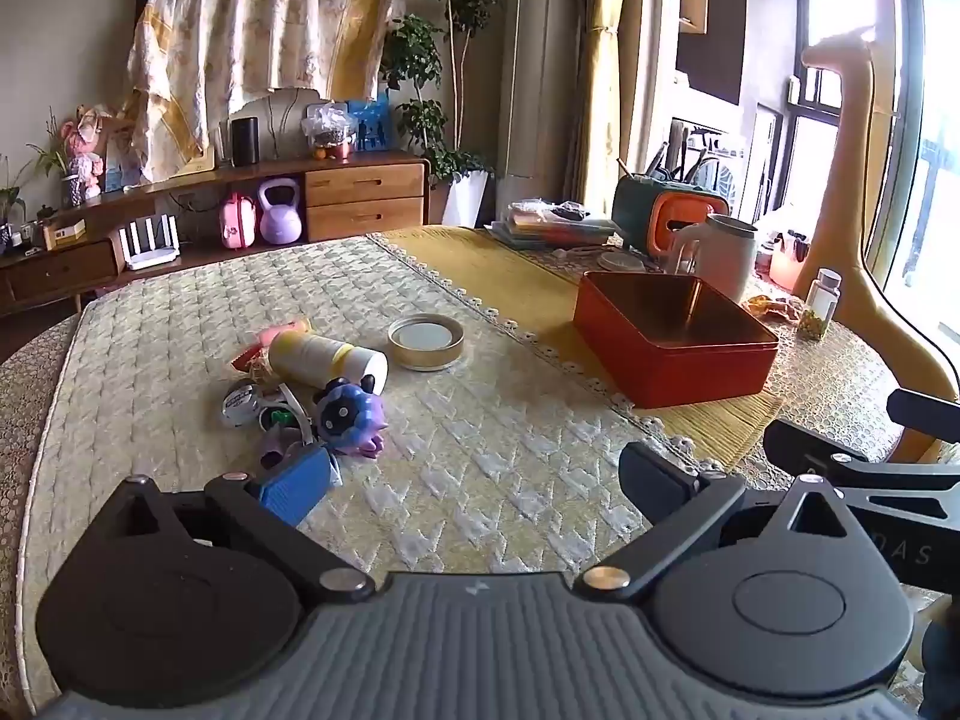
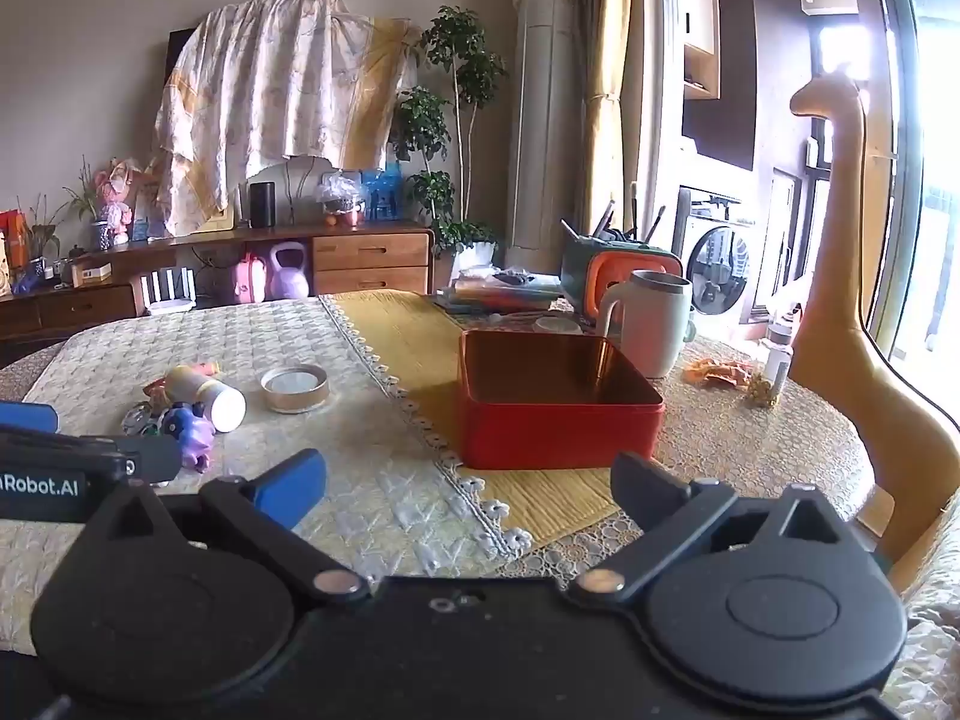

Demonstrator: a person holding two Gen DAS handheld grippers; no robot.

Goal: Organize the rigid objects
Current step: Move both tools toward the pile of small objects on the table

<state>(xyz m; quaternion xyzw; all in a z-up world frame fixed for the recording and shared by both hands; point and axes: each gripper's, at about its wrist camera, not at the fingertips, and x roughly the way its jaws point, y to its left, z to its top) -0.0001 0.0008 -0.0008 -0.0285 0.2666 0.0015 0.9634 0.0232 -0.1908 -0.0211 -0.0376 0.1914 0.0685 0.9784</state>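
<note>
Hovering over the bench (image 1: 480, 468) with the left gripper (image 1: 474, 480), fingers spread wide apart, nothing lying between them. Sitting just ahead of the blue left finger (image 1: 294, 489): a small heap of toys (image 1: 312, 414), with a purple toy (image 1: 351, 417) nearest and a pale bottle (image 1: 327, 360) lying on its side behind it, cap end facing the camera. Resting beside the bottle, slightly apart from it, a round lid (image 1: 425, 341). Standing well to the right of the heap, on the yellow runner (image 1: 498, 282), an open red tin (image 1: 672, 339), empty as far as its visible inside goes. Hanging nearer that tin, the right gripper (image 2: 474, 489), fingers likewise wide apart and gripping nothing, the tin (image 2: 558, 402) lying just beyond and between them. Showing at the left edge of the right view, the heap (image 2: 180, 414), partly covered by the other gripper's black arm and blue finger tip. Remaining hard to make out: the small things low in the heap, overlapping and partly hidden behind the blue finger. Getting cut off by the frame edge in the left view, the right gripper's black arm at the far right.
</note>
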